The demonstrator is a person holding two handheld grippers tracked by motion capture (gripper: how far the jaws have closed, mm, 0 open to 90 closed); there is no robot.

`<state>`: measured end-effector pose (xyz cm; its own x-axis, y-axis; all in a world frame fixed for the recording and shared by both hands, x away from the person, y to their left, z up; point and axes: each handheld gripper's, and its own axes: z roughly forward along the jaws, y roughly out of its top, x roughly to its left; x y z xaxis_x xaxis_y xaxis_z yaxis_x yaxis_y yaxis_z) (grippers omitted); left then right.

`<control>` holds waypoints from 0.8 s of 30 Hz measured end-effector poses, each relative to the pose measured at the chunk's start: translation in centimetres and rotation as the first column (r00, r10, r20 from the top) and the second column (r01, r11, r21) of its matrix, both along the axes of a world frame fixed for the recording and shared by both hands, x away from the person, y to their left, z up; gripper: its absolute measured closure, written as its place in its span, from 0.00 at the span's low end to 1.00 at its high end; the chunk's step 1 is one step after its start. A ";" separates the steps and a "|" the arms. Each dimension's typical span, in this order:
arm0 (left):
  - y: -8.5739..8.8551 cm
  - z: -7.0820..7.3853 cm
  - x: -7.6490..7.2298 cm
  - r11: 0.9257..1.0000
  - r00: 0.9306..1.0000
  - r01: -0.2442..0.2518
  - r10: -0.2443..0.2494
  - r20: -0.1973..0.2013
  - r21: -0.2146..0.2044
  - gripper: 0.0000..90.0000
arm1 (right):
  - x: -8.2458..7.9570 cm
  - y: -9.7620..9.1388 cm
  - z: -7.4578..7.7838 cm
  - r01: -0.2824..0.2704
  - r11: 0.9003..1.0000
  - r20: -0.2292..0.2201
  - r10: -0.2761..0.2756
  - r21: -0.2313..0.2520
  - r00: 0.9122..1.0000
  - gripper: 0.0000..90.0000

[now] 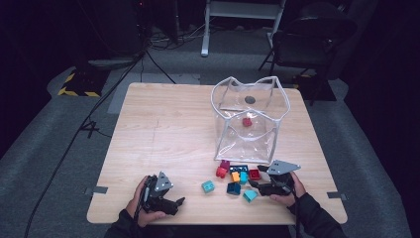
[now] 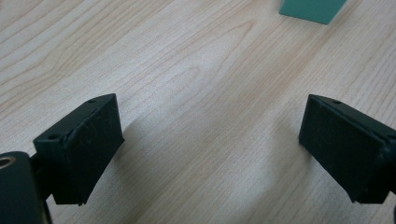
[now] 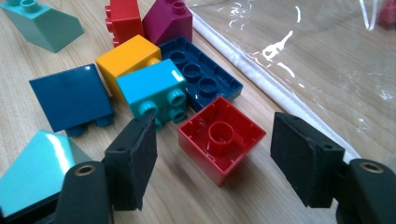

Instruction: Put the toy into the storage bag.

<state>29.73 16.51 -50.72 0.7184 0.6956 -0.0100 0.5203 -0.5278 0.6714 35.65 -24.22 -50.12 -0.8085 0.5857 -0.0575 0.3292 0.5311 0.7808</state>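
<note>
Several toy bricks lie in a cluster near the table's front right. My right gripper (image 3: pixel 217 144) is open, its jaws on either side of an upside-down red brick (image 3: pixel 222 137) without touching it. A cyan brick (image 3: pixel 152 91), an orange brick (image 3: pixel 126 58) and a dark blue plate (image 3: pixel 201 74) lie just beyond it. In the high view the right gripper (image 1: pixel 256 177) sits at the cluster's right side by the red brick (image 1: pixel 254 174). My left gripper (image 1: pixel 179 201) rests at the front left, open over bare wood (image 2: pixel 210 140), with a teal brick (image 2: pixel 310 9) ahead of it.
A clear plastic bag (image 1: pixel 247 119) stands open behind the cluster, with one red brick (image 1: pixel 246 121) inside; its white-edged wall (image 3: pixel 261 79) runs close beside the bricks. A dark blue sloped brick (image 3: pixel 70 95) and a teal sloped brick (image 3: pixel 37 163) lie left of the right gripper.
</note>
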 end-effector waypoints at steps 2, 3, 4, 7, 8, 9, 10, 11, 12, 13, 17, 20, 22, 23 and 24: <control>0.0 0.0 0.0 1.000 1.000 0.000 0.000 0.000 0.000 0.07 | 0.2 0.4 -0.2 -0.006 1.000 -0.005 0.006 -0.006 1.000 0.36; 0.0 0.0 0.0 1.000 1.000 0.000 0.000 0.000 0.000 0.07 | 0.2 0.4 -0.2 -0.006 1.000 -0.005 0.006 -0.006 1.000 0.36; 0.0 0.0 0.0 1.000 1.000 0.000 0.000 0.000 0.000 0.07 | 0.4 0.6 -0.2 -0.001 1.000 -0.006 0.001 -0.011 1.000 0.36; 0.0 0.0 0.0 1.000 1.000 0.000 0.000 0.000 0.000 0.07 | 0.5 0.8 -0.3 0.006 1.000 -0.010 -0.006 -0.020 1.000 0.37; 0.0 0.0 0.0 1.000 1.000 0.000 0.000 0.000 -0.001 0.07 | 0.6 0.9 -0.4 0.008 1.000 -0.013 -0.009 -0.029 1.000 0.39; 0.0 0.0 0.0 1.000 1.000 0.000 0.000 0.000 -0.001 0.07 | 0.6 1.0 -0.4 0.010 0.999 -0.013 -0.010 -0.034 1.000 0.40; 0.0 0.0 0.0 1.000 1.000 0.000 0.000 0.000 0.000 0.07 | 0.6 1.0 -0.4 0.010 0.999 -0.013 -0.010 -0.034 1.000 0.40; 0.0 0.0 0.0 1.000 1.000 0.001 -0.001 -0.001 -0.001 0.07 | 0.6 0.9 -0.4 0.013 1.000 -0.016 -0.013 -0.029 1.000 0.44; 0.0 0.0 0.0 1.000 1.000 0.001 -0.001 -0.001 -0.001 0.07 | 0.6 0.9 -0.4 0.013 1.000 -0.016 -0.013 -0.029 1.000 0.44; 0.0 0.0 0.0 1.000 1.000 0.000 0.000 0.000 0.000 0.07 | 0.6 0.9 -0.4 0.013 1.000 -0.016 -0.013 -0.027 1.000 0.47; 0.0 0.0 0.0 1.000 1.000 0.000 0.000 0.000 0.000 0.07 | 0.4 0.6 -0.4 0.030 0.999 -0.003 -0.030 -0.030 1.000 0.52; 0.0 0.0 0.0 1.000 1.000 0.000 0.000 0.000 0.000 0.07 | 0.3 0.5 -0.3 0.035 0.999 0.001 -0.035 -0.033 0.999 0.53; 0.0 0.0 0.0 1.000 1.000 0.000 0.000 0.000 0.000 0.07 | 0.2 0.1 -0.3 0.036 0.999 0.006 -0.036 -0.026 0.999 0.53; 0.0 0.0 0.0 1.000 1.000 0.000 0.000 0.000 0.000 0.07 | 0.2 0.0 -0.2 0.038 0.999 0.008 -0.038 -0.026 0.999 0.53; 0.0 0.0 0.0 1.000 1.000 0.000 0.000 0.000 -0.001 0.07 | 0.1 -0.2 -0.2 0.041 0.999 0.010 -0.041 -0.025 0.999 0.53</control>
